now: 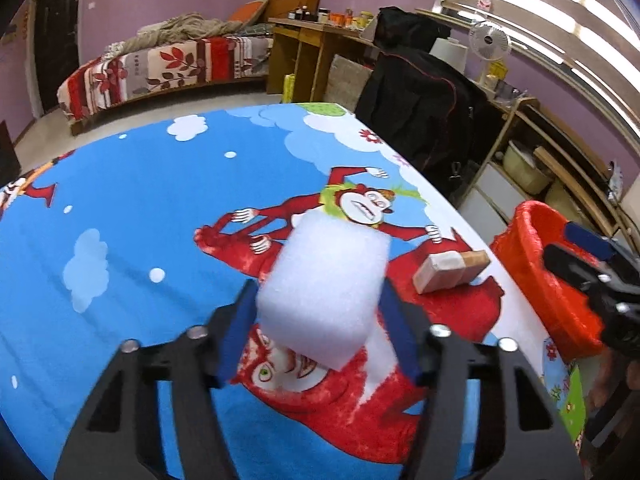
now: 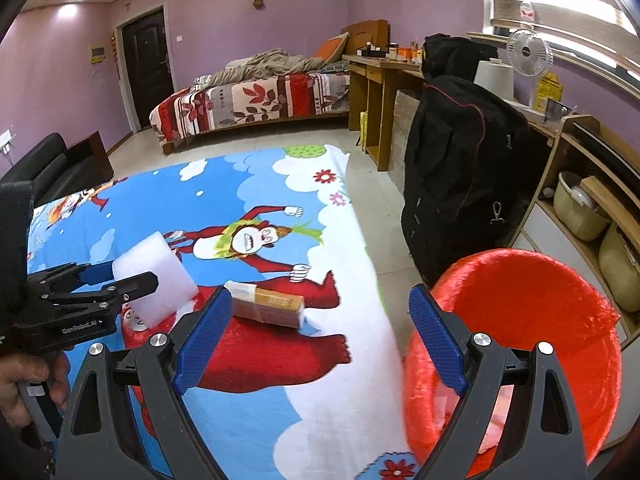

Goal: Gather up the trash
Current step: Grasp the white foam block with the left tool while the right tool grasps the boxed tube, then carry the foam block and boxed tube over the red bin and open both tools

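The left gripper (image 1: 320, 316) is closed on a white foam block (image 1: 324, 288), its blue pads pressed against the block's two sides, and the block hangs clear above the cartoon-printed blanket (image 1: 140, 216) that covers the flat surface. From the right wrist view the same left gripper (image 2: 132, 284) reaches in from the blanket's left side with the foam block (image 2: 160, 280) sticking out past its fingertips, and a hand (image 2: 24, 380) grips its handle at the lower left. The right gripper (image 2: 320, 344) stands wide open with nothing between its blue pads, held over the blanket's right edge. A flat brown packet with a white wrapped end (image 2: 266, 304) lies on the blanket near that right edge, on the red printed figure, apart from both grippers; the left wrist view shows the packet (image 1: 452, 274) just to the right of the held block. Off the right edge of the blanket stands a red bin (image 2: 520, 320), with pale scraps at its bottom. In the left wrist view the right gripper (image 1: 580, 256) shows in front of the red bin (image 1: 528, 248).
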`<state>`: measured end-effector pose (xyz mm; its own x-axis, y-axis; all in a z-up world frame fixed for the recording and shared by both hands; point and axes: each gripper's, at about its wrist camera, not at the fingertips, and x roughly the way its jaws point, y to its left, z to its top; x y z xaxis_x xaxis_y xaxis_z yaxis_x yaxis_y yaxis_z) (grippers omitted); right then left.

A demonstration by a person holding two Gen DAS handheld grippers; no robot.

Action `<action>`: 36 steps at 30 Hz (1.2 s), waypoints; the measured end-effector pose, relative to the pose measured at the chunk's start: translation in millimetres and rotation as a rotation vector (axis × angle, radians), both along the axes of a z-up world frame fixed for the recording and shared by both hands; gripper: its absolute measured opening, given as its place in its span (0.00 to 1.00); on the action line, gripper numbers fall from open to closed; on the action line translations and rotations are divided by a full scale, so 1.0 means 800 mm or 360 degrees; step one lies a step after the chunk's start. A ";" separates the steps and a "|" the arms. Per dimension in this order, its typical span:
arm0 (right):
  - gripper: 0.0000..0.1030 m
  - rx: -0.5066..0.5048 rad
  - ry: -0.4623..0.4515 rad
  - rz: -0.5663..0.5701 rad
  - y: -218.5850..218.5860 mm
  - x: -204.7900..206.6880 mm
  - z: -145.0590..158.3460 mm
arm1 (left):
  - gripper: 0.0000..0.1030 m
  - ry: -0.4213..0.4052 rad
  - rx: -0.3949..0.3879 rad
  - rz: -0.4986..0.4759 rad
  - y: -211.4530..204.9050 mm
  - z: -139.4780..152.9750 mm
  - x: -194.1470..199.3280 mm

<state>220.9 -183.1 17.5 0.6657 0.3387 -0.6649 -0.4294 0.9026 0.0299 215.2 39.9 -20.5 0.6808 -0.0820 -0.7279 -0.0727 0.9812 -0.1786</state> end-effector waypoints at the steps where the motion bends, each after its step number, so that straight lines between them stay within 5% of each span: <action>1: 0.82 -0.0005 0.0006 0.0000 0.004 0.001 -0.002 | 0.55 -0.0003 0.0031 0.0009 -0.001 0.001 -0.001; 25: 0.82 -0.0147 0.0209 -0.0052 0.088 0.041 -0.066 | 0.54 -0.0120 -0.0095 0.0182 0.039 0.019 -0.026; 28: 0.64 -0.0156 0.0227 -0.0025 0.090 0.041 -0.070 | 0.54 -0.0123 -0.0091 0.0183 0.038 0.020 -0.027; 36: 0.64 -0.0131 0.0166 -0.0005 0.078 0.028 -0.057 | 0.54 -0.0133 -0.0075 0.0161 0.025 0.026 -0.024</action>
